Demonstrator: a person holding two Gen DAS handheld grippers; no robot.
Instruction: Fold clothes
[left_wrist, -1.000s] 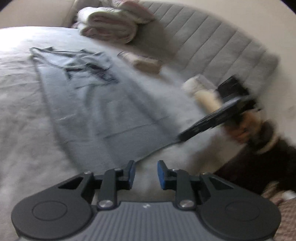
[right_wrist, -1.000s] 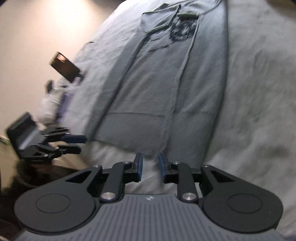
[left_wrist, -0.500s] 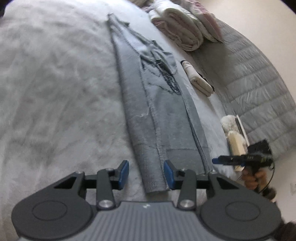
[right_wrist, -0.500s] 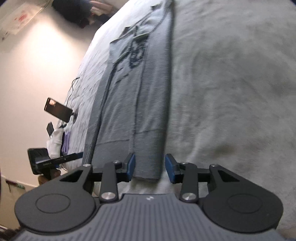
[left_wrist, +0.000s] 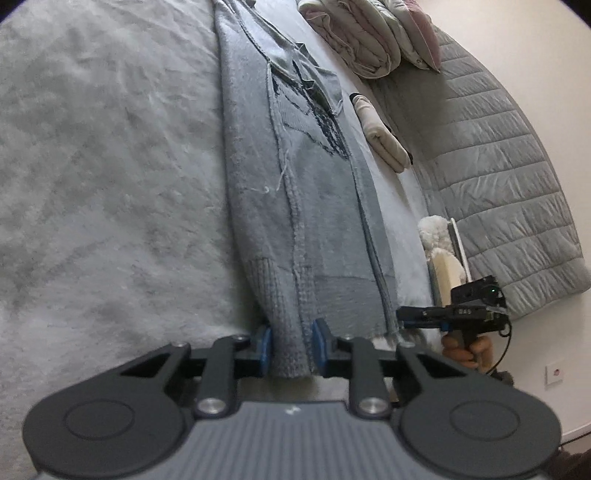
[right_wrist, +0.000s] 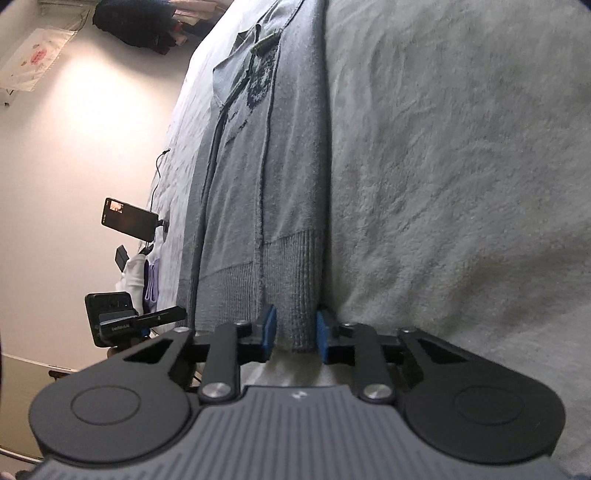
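Here the grey knitted sweater (left_wrist: 317, 206) lies flat on the bed (left_wrist: 110, 184), stretching straight ahead of both grippers, its sides folded inward into a long narrow strip with a dark print toward the far end and a ribbed hem nearest. The left gripper (left_wrist: 290, 349) straddles one corner of that hem, blue pads parted on either side of the knit without pinching it. The right gripper (right_wrist: 295, 332) likewise stands released around the opposite hem corner.
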